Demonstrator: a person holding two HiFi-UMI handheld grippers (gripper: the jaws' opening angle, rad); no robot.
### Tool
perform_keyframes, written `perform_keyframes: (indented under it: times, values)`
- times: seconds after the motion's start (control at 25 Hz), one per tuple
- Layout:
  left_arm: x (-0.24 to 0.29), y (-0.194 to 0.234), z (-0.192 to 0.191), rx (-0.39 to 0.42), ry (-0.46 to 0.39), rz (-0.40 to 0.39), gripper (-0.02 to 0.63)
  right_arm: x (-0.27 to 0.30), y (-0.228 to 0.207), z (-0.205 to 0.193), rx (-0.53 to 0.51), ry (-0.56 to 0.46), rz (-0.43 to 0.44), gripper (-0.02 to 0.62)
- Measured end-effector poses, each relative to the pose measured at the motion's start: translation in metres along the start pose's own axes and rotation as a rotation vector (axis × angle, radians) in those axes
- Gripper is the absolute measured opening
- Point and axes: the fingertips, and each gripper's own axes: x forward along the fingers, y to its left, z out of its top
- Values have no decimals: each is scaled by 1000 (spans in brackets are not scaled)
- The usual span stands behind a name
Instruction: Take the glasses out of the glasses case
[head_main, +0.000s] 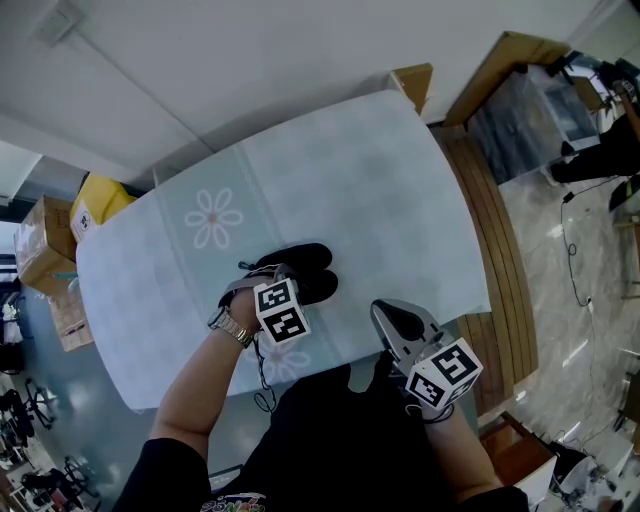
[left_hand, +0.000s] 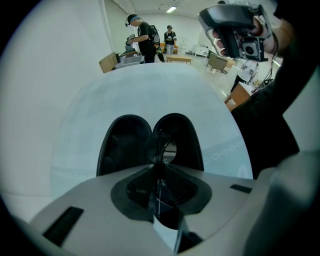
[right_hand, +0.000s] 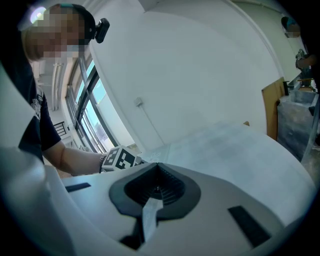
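Observation:
The black glasses case (head_main: 312, 272) lies open on the pale tablecloth (head_main: 360, 190), its two halves (left_hand: 125, 145) spread side by side. My left gripper (head_main: 266, 274) is over the case's near side, shut on the glasses (left_hand: 163, 148). One round lens stands up just past the jaws (left_hand: 159, 170), in front of the case. My right gripper (head_main: 386, 316) hovers at the table's front edge, right of the case. Its jaws (right_hand: 157, 188) are shut with nothing between them. The rest of the glasses is hidden.
The table (head_main: 455, 285) has a flower print (head_main: 213, 218) on its cloth. Cardboard boxes (head_main: 45, 245) and a yellow object (head_main: 98, 203) stand left of it. A wooden strip (head_main: 490, 230) runs along its right side. People (left_hand: 142, 37) stand far across the room.

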Motion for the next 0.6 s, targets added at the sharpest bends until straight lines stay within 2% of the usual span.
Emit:
perform_keyframes:
  times: [0.24,0.6]
  values:
    - [0,0,0,-26,-17,-38,83,1,1,-2,4,7,5,23]
    - [-6,-1,3,-61,-59,-5,77,0,-2,-2,12,18,19,23]
